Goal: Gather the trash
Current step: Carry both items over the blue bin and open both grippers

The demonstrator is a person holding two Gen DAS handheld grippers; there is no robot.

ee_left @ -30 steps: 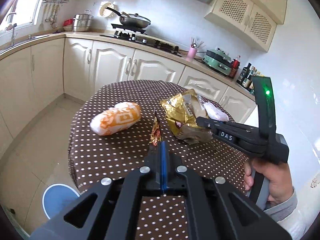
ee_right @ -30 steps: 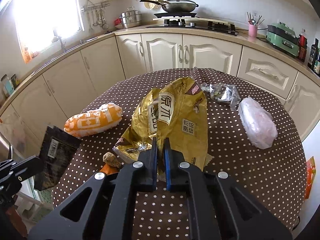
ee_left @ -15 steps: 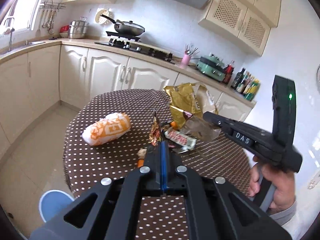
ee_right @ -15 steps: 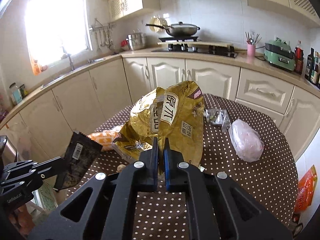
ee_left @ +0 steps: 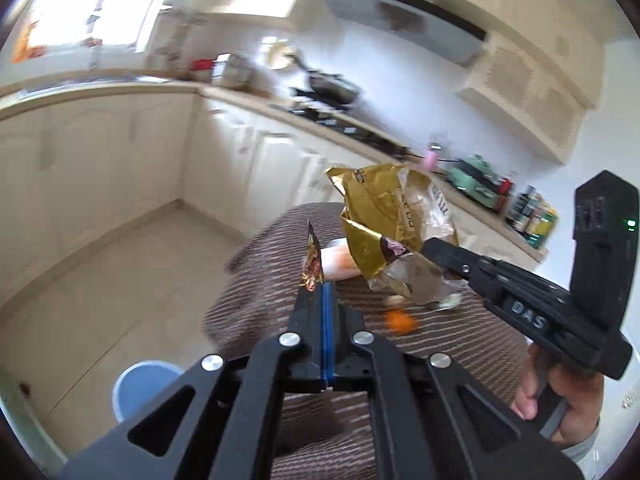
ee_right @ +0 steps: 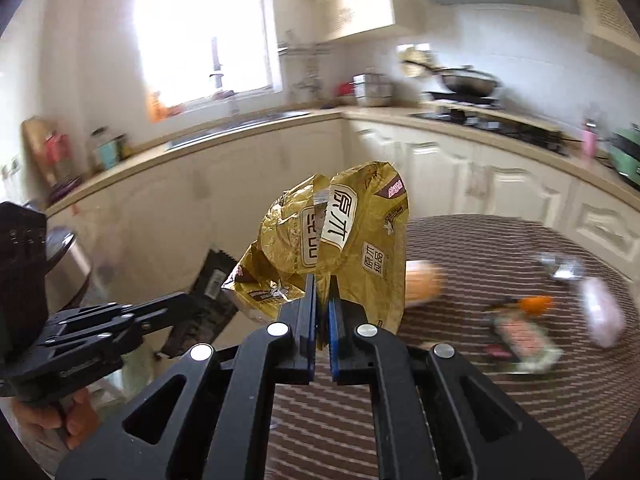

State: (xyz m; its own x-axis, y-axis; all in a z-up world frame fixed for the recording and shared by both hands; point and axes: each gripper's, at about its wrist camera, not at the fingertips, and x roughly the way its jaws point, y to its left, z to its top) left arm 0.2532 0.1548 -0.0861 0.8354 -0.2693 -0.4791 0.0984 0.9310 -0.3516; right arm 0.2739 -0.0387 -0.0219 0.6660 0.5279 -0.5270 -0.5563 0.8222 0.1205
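- The right gripper [ee_right: 321,280] has its jaws clamped on the lower edge of a crumpled gold snack bag [ee_right: 340,236]; the bag stands up from the jaws, long axis roughly upright, its open torn end uppermost and leaning slightly left.
- In the left wrist view the same gold snack bag [ee_left: 390,232] hangs in the air above the tabletop [ee_left: 256,300], touching nothing but the right gripper [ee_left: 430,250], which reaches in from the right.
- The left gripper [ee_left: 320,286] has its jaws pressed together on a small dark wrapper [ee_left: 312,262], seen edge-on there as a thin sliver pointing straight up from the tips.
- From the right wrist view that dark wrapper [ee_right: 210,304] shows its flat face (a barcode label near its serrated top edge), long axis tilted up and to the right, held left of the gold bag by the left gripper [ee_right: 192,300].
- A hand [ee_left: 568,404] grips the right gripper's handle at the near right; another hand [ee_right: 56,416] holds the left one at the near left.
- On the brown dotted tabletop [ee_right: 500,400] lie an orange-and-white packet [ee_right: 422,282], a small orange scrap [ee_right: 534,304], a flat red-labelled wrapper [ee_right: 520,340] and a pale pink bag [ee_right: 602,316], all blurred.
- A blue bin [ee_left: 144,380] stands on the floor at the near left of the tabletop.
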